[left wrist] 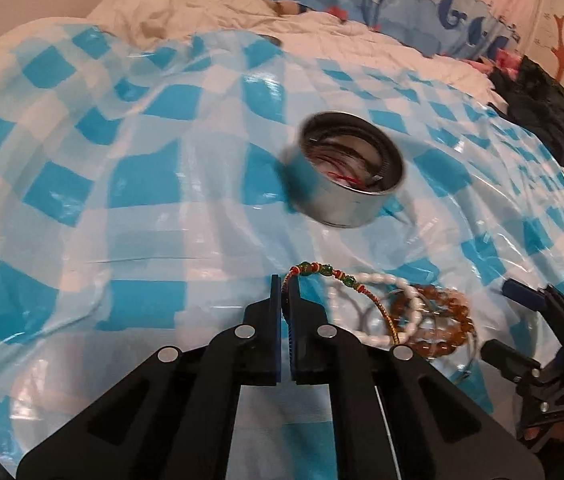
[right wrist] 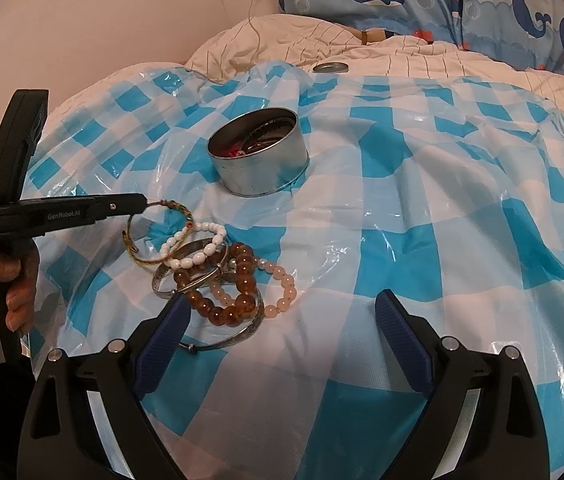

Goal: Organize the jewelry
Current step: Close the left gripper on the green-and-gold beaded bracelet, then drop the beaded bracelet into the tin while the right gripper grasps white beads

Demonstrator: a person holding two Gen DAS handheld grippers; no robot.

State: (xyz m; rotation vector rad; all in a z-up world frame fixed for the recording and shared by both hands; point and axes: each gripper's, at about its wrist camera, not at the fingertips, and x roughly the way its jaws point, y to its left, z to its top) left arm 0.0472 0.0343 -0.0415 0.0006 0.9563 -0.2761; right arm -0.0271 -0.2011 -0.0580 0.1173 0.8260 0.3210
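Left wrist | left claw (left wrist: pixel 286 282) clamped on cord bracelet (left wrist: pixel 322 270) | right claw (right wrist: pixel 277 308) spread, idle | lift clear of pile, drop in tin (left wrist: pixel 350 176)

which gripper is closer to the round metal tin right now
Left. The left gripper, shut on the woven cord bracelet, sits just short of the metal tin; the right gripper hangs open behind the bracelet pile.

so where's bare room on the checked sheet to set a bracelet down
Free: the wide stretch of checked sheet right of the tin and ahead of the right gripper. Crowded: the bracelet pile by its left finger, where the left gripper pinches the braided bracelet.
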